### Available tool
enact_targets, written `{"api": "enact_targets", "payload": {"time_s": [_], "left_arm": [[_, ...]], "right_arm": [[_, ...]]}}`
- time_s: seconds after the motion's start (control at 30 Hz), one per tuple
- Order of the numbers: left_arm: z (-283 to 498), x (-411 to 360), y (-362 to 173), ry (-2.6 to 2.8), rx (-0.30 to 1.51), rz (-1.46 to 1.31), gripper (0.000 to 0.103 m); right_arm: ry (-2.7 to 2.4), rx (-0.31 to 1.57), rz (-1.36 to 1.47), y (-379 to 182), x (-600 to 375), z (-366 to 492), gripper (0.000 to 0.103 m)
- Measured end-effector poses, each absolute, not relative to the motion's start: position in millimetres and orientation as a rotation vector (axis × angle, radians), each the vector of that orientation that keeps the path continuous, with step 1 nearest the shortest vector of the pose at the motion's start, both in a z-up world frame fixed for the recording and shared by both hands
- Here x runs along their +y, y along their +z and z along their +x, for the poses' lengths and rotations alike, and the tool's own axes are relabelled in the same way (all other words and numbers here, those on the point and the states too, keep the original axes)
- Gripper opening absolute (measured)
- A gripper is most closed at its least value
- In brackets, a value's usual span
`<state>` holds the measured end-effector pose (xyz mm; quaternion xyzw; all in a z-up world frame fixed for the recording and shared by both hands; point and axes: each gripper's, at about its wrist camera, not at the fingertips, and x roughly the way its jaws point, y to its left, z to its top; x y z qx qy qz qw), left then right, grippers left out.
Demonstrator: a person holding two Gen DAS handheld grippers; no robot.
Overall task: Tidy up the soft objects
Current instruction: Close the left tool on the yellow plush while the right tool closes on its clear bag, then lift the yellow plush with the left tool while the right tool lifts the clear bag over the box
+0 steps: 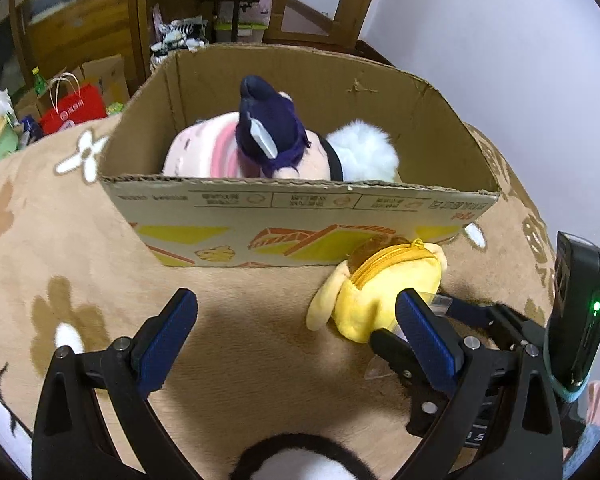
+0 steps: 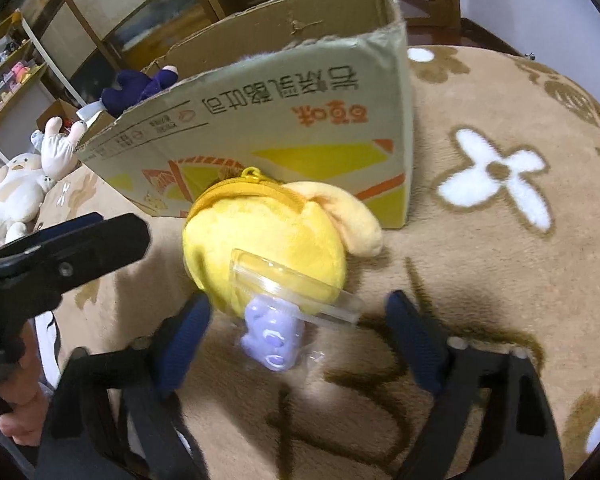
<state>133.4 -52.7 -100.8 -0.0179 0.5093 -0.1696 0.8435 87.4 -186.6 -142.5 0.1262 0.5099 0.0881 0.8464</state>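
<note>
A yellow plush zip pouch (image 2: 268, 240) lies on the tan flowered blanket (image 2: 480, 280), against the front of an open cardboard box (image 2: 300, 120). A small purple toy in clear plastic (image 2: 270, 332) rests at the pouch's near side. My right gripper (image 2: 300, 340) is open and straddles the purple toy; its pads do not press on it. My left gripper (image 1: 296, 320) is open over bare blanket, just left of the pouch (image 1: 380, 288), with nothing between its fingers. The box (image 1: 300, 208) holds a pink plush (image 1: 200, 152), a navy doll (image 1: 268, 128) and a white fluffy toy (image 1: 364, 152).
A black-and-white plush (image 1: 296, 460) sits at the near edge under my left gripper. White plush toys (image 2: 16, 196) lie left of the box. A red bag (image 1: 72, 108), boxes and wooden shelves stand beyond the blanket. A hand (image 2: 20, 400) grips the left tool.
</note>
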Motion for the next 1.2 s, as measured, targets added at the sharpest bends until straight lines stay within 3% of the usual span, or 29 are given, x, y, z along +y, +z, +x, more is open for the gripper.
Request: {"api": "enact_targets", "payload": {"time_s": [0.17,0.77,1.07,1.2], "left_arm": [[140,-59,-106,-0.381,1.092,-0.044,0.098],[148,-101,-133,-0.527,1.13,-0.018,0.096],[146,-116,-137,-0.604,1.162,-0.06,0.069],[149,-106,-135,-0.593,1.168,-0.135,0.051]], "right_arm": [[0.22,1.094,0.255,-146,-177,88,0.061],[0.234,1.095,0.285,-151,-185,87,0.06],[0.233,1.093,0.295,-153,-186,85,0.058],[0.228,1.098,0.297,-152,-189,82,0.057]]}}
